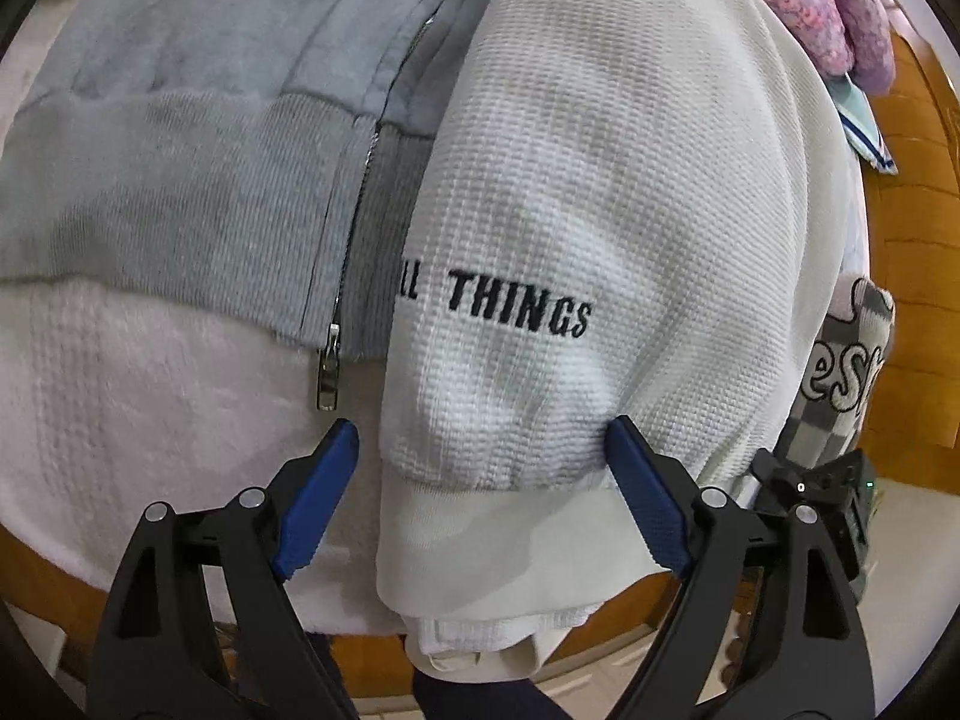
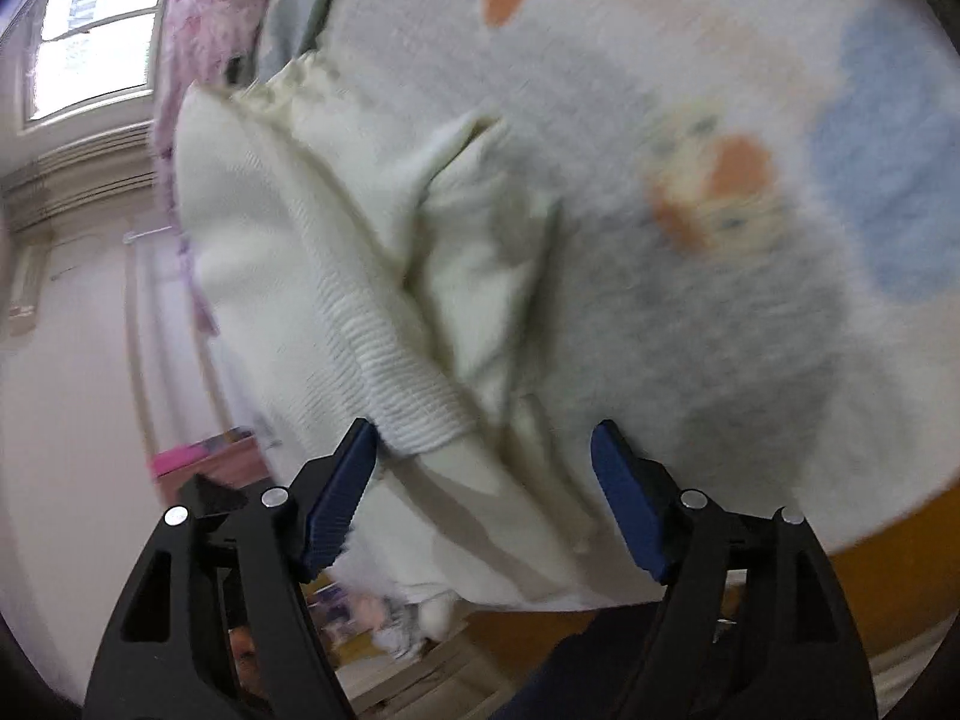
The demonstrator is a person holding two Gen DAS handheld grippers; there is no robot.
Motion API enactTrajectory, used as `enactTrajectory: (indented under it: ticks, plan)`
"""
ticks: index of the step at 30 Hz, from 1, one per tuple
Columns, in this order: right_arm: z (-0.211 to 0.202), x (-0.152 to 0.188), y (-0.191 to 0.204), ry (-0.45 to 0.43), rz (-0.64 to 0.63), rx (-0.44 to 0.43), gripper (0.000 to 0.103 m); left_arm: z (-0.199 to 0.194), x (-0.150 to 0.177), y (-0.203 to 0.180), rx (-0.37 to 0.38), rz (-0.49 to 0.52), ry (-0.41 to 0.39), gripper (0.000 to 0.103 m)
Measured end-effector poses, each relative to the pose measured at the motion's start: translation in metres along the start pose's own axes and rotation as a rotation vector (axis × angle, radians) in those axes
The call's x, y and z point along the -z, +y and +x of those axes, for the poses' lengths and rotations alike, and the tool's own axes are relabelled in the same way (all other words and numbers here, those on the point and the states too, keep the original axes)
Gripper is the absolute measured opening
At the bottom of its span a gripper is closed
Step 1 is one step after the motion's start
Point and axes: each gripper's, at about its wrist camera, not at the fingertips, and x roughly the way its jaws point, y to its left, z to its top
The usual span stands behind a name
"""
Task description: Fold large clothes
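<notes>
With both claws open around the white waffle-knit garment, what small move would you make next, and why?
Probably close the left claw on the white waffle-knit garment at its ribbed hem. Its blue pads straddle that hem without pinching it, so nothing is gripped yet. The right claw likewise stands open over the same cloth, though that view is blurred.
</notes>
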Motion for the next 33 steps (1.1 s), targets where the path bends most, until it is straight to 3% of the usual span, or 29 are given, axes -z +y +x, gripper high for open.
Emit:
enactTrajectory:
  ticks: [6,7,8,12,15,20,22,26,29,33]
  plan:
    - [0.017,-0.015,0.003,-0.009,0.023,-0.038,0.087,-0.003,-0.004,-0.007,-0.004,-0.003,-0.003,0.085]
    - [0.016,-0.016,0.006,-0.003,0.027,-0.056,0.085,0.001,-0.005,-0.01,0.0,-0.011,0.0,0.085]
    - [0.017,-0.016,0.011,0.013,0.03,-0.113,0.076,0.002,-0.005,-0.009,0.006,-0.021,0.003,0.085]
    - [0.022,-0.018,0.016,0.003,0.004,-0.058,0.076,0.01,0.002,-0.001,0.071,-0.1,0.019,0.085]
    - [0.029,-0.024,0.005,-0.02,0.118,-0.111,0.075,0.016,0.007,0.011,0.133,-0.185,0.037,0.085]
    - [0.018,-0.025,0.013,0.01,0.125,-0.215,0.043,0.019,0.011,0.019,0.202,-0.263,0.04,0.085]
    - [0.021,-0.028,0.009,0.0,0.13,-0.184,0.042,0.021,0.014,0.022,0.221,-0.278,0.035,0.085]
    - [0.028,-0.035,0.004,-0.03,0.18,-0.113,0.044,0.027,0.017,0.014,0.174,-0.244,0.023,0.087]
    - [0.017,-0.03,0.027,-0.044,0.134,-0.028,0.027,0.018,0.015,-0.003,0.12,-0.177,-0.009,0.071]
    - [0.002,-0.021,0.064,-0.067,0.037,0.058,0.024,0.0,0.02,-0.015,0.145,-0.124,-0.019,0.04]
